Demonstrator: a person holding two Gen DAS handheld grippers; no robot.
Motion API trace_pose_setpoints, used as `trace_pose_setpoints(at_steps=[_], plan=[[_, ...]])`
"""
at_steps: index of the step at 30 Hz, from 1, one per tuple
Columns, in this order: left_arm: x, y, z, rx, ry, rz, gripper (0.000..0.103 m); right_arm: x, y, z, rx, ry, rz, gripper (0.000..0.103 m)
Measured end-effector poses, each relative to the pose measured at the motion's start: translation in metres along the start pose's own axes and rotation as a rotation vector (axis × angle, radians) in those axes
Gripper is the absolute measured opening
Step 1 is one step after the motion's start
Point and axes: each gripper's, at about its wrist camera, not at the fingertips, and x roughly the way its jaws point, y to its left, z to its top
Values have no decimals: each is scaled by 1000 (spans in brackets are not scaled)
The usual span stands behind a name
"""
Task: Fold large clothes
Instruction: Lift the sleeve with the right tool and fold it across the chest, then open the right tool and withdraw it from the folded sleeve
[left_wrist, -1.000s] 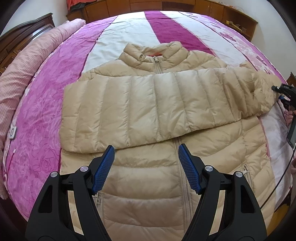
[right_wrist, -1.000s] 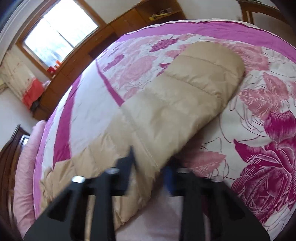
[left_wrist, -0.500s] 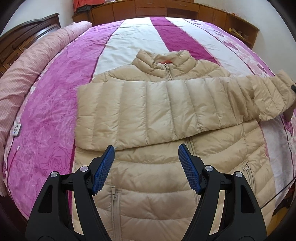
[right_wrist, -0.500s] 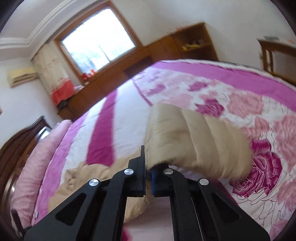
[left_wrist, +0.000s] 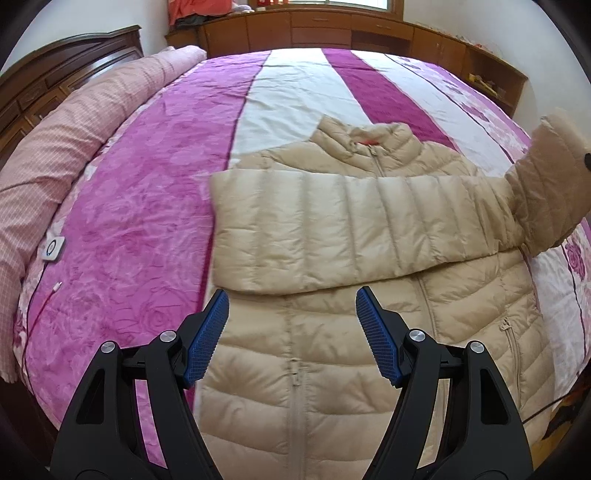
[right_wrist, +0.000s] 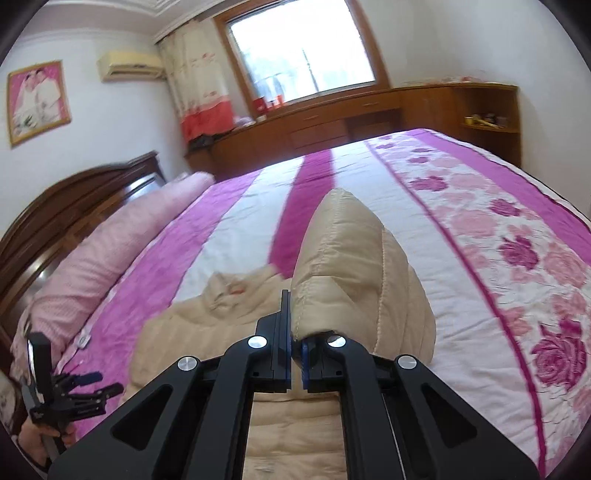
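Home bedroom, bed (left_wrist: 295, 92) with pink striped bedspread, wooden headboard (right_wrist: 74, 206), curtained window (right_wrist: 303, 51), framed portrait (right_wrist: 38, 101)

Before you stands a wide bed (left_wrist: 295, 96) spread with a quilted cover in magenta and white lengthwise stripes, with a band of printed pink roses running down its right side. On the cover you have a beige quilted down jacket (left_wrist: 332, 354) lying flat, front up, collar towards the far end, zip closed; one sleeve lies folded across the chest. Along the bed's left edge you see a long roll of pale pink checked bedding (left_wrist: 74, 147). Beside that roll, on the magenta stripe, sits a small white square device (left_wrist: 53, 250) with a thin red cable (left_wrist: 38, 314) trailing towards the near edge.
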Motion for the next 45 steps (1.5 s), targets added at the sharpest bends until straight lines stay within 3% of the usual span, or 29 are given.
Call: trace_pose_setpoints(at_steps=[4, 9, 15, 20, 21, 26, 30, 36, 45], plan=[[-1, 15, -5, -23, -2, -1, 71, 23, 37, -15, -41, 55, 28, 5], [4, 31, -11, -52, 5, -4, 71, 69, 82, -61, -120, 167, 30, 5], [7, 44, -16, -65, 6, -2, 71, 116, 97, -106, -98, 287, 4, 7], [7, 44, -17, -58, 0, -6, 71, 134, 89, -126, -50, 343, 1, 18], [7, 43, -17, -57, -1, -9, 71, 133, 87, -128, -39, 348, 6, 20], [6, 30, -16, -43, -1, -34, 71, 111, 87, -124, -25, 328, 21, 54], [3, 11, -14, -13, -14, -54, 71, 82, 79, -122, -4, 304, -6, 60], [-5, -28, -6, 57, -30, -106, 71, 36, 46, -123, 62, 299, -116, 70], [-16, -111, 11, 199, -55, -197, 71, -21, -4, -131, 154, 282, -235, 81]])
